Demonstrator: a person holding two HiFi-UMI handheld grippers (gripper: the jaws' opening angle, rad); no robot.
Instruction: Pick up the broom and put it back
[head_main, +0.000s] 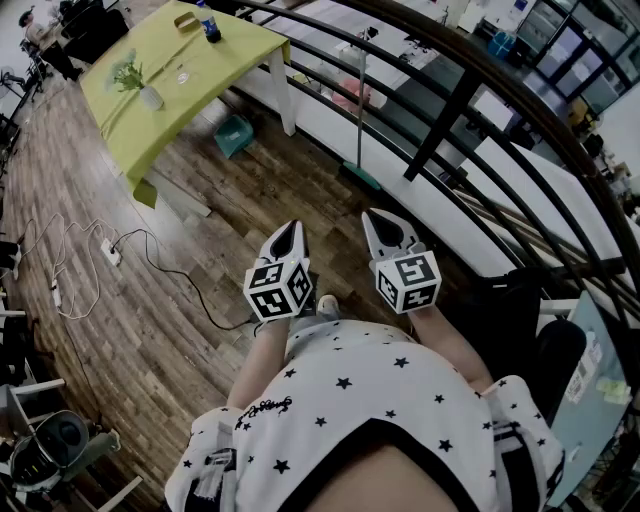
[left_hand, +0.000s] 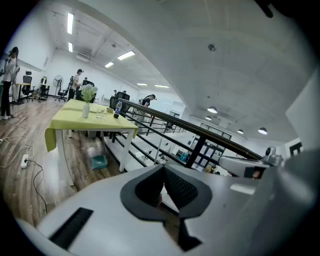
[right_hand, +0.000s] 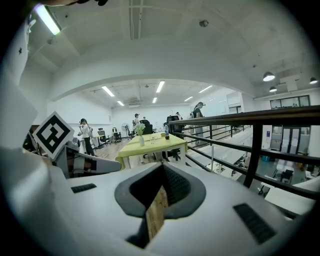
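Left gripper and right gripper, jaws together and empty, hover short of the black railing. The broom stands against that railing, green head on the floor, its thin handle faint. Farther along the railing a teal dustpan lies by the yellow-green table; the label on the bottle is unreadable.

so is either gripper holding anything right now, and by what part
Nothing is held. The left gripper and the right gripper both have their jaws together and empty; the broom leans against the railing, untouched.
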